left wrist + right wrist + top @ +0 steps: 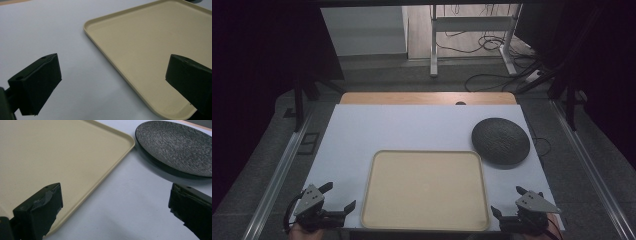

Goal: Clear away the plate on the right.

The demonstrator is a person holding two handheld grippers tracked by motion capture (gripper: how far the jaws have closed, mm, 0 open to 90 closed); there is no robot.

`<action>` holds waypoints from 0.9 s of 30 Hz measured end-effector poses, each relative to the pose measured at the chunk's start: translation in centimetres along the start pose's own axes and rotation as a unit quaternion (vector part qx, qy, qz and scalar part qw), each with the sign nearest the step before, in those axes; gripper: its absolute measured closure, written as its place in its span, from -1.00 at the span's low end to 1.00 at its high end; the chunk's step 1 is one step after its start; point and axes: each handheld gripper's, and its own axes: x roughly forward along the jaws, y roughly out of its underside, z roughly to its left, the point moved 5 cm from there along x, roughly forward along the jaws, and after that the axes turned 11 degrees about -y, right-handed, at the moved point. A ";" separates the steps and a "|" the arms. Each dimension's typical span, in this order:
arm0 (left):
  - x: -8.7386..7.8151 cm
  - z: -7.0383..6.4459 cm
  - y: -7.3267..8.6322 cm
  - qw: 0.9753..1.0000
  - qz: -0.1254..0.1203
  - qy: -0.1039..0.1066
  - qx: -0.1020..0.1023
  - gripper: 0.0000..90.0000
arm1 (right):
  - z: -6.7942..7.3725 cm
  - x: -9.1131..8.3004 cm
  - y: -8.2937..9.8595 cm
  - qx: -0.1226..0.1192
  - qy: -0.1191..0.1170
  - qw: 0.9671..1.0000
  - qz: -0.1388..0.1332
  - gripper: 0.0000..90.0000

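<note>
A beige tray (pixel 425 190) lies empty at the near middle of the white table top (pixel 412 125). Behind its right corner sits a dark textured plate (pixel 500 141), also empty. My left gripper (pixel 338 196) is open at the table's near left corner, just left of the tray (pixel 140 42). At the near right corner my right gripper (pixel 509 200) is open as well, beside the tray's right edge (pixel 75 157), with the plate (pixel 175 147) ahead of it. Nothing is between either pair of jaws.
A wooden strip (pixel 427 98) runs along the table's far edge. Beyond it stand metal frame legs (pixel 433 45) and cables on the floor (pixel 492 75). Rails (pixel 277 170) flank the table on both sides.
</note>
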 end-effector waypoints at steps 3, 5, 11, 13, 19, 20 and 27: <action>0.0 0.0 0.1 1.000 0.002 -0.001 0.001 -1.00 | 0.0 0.0 0.0 0.003 0.000 1.000 -0.003 -1.00; 0.0 0.0 0.1 1.000 0.002 -0.001 0.001 -1.00 | 0.0 0.0 0.0 0.003 0.000 1.000 -0.004 -1.00; 0.0 0.1 0.1 1.000 0.003 -0.004 0.000 -1.00 | 0.0 0.0 0.0 0.002 0.000 1.000 -0.002 -1.00; -0.1 0.1 0.1 1.000 0.002 -0.004 0.001 -1.00 | -0.1 0.0 -0.1 0.010 -0.006 1.000 -0.005 -0.98; 0.0 0.2 0.2 1.000 0.004 -0.006 0.000 -1.00 | -0.5 -0.2 -0.1 0.024 -0.004 1.000 -0.007 -0.93; 0.0 0.2 0.2 1.000 0.004 -0.006 0.000 -1.00 | -0.5 -0.2 0.0 0.027 -0.005 1.000 -0.008 -0.93; 0.0 0.2 0.2 1.000 0.005 -0.008 0.000 -1.00 | -0.6 0.1 -0.1 0.021 -0.007 1.000 -0.005 -0.95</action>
